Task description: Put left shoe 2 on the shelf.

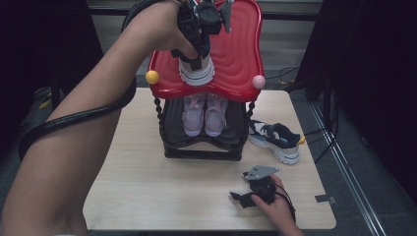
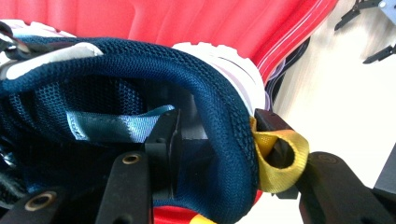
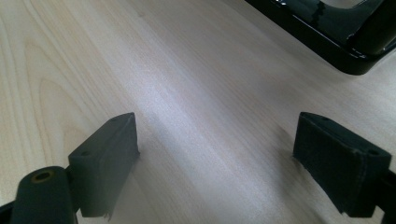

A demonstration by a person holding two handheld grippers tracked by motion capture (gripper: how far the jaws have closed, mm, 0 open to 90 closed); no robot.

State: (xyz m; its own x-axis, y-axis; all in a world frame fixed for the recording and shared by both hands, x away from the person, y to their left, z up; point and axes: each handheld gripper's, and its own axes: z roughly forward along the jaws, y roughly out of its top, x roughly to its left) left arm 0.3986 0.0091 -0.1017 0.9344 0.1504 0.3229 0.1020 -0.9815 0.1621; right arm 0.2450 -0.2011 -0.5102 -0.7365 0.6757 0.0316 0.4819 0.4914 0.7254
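The left gripper (image 2: 215, 140) clamps the navy sneaker's (image 2: 140, 70) heel collar — on the red shelf (image 1: 236, 54). The right gripper (image 3: 217, 158) rests spread, holding nothing, on the table (image 3: 187, 70).

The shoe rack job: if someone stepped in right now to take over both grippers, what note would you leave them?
Left gripper: jaws on the heel collar of a navy shoe, one inside, one outside by the yellow pull loop. The shoe is at the front of the red top shelf; whether it rests there is unclear.
Right gripper: open, nothing in it, low over the table near the front edge.
Done: a pink pair sits on the lower shelf.
Left: probably settle and release the navy shoe, then fetch its mate, which lies on the table right of the rack.
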